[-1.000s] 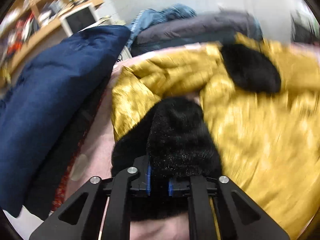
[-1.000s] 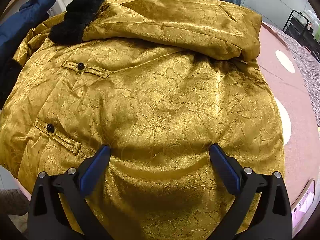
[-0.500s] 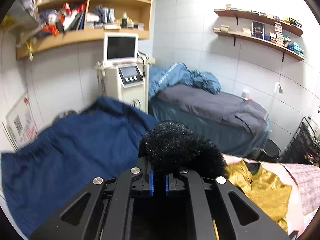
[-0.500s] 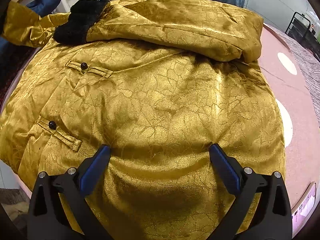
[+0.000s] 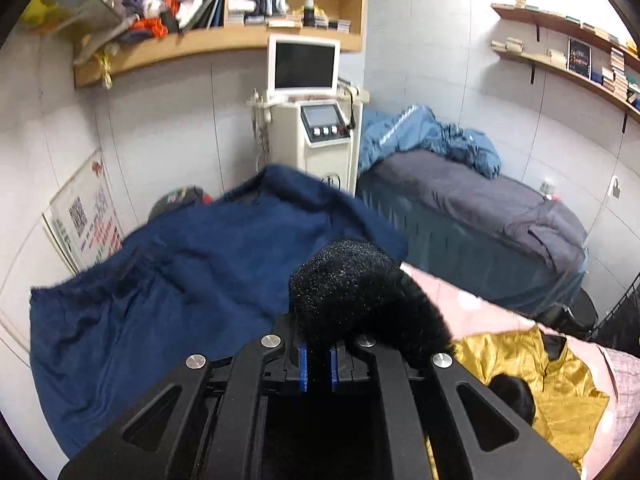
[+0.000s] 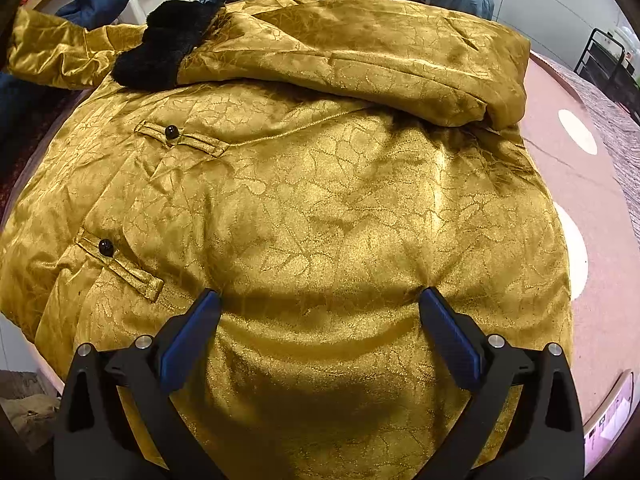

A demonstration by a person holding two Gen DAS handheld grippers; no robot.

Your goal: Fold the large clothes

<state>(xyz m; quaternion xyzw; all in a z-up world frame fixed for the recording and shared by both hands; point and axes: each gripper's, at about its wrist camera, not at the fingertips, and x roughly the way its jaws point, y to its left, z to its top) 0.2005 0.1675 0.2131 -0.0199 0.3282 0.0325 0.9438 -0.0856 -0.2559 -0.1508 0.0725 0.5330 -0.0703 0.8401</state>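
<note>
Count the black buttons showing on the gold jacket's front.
2. One button sits on the upper fabric tab, the other button on the lower tab nearer the left edge. More may hide under the folded sleeve.

Ahead of me: pale tiled walls [image 5: 420,80]. 1 wooden shelf unit [image 5: 224,38] holds clutter; 2 wall shelves [image 5: 560,40] hold books. 1 cream machine [image 5: 316,136] with screen stands beside 1 grey-covered bed [image 5: 480,204]. Poster [image 5: 86,220] at left.

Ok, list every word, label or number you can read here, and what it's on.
None can be read.
Wall poster: QR code and red print, too small.
Blue jacket: white sleeve lettering, blurred.
Machine: panel display blank.
Shelf books: spines too small.
</note>
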